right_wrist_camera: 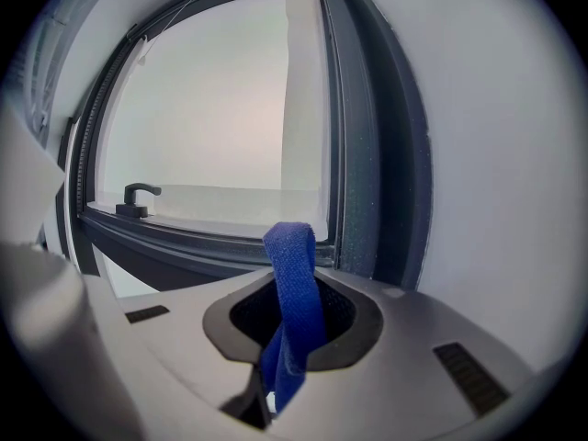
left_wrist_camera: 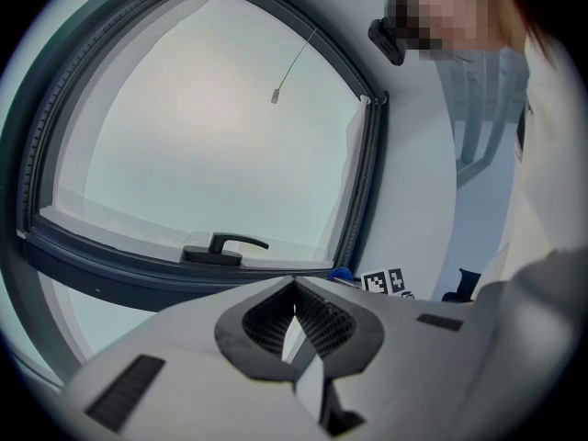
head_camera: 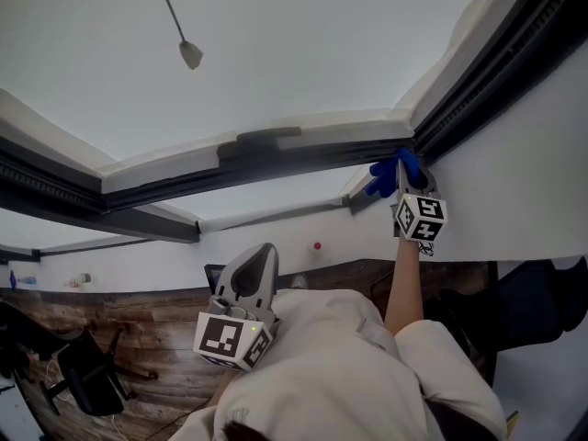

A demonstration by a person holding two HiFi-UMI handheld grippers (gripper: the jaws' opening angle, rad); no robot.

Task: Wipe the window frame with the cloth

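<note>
Holding a folded strip of the blue cloth (right_wrist_camera: 292, 265), the right tool (right_wrist_camera: 292, 324) has its jaws closed on the fabric; the strip stands up out of the jaw tips and its loose end trails back toward the tool body. Just ahead of this tool lies the dark window frame (right_wrist_camera: 367, 173), at the corner where a long member meets the side member. In the head view the cloth tip sits right at that corner and appears to touch the frame, though contact cannot be confirmed. A bare forearm (head_camera: 404, 283) carries the right tool up to the corner, against a white wall (head_camera: 524, 173). A dark handle (right_wrist_camera: 138, 196) sits on the frame ahead and to the left of the right tool, well apart from the cloth. The left tool (left_wrist_camera: 296, 324) is held back near the person's torso, far from the frame, its jaws drawn together to a thin slit with nothing between them. Ahead of the left tool and above it, a thin pull cord (left_wrist_camera: 276, 95) with a small end piece hangs across the pale pane (left_wrist_camera: 202, 136)
</note>
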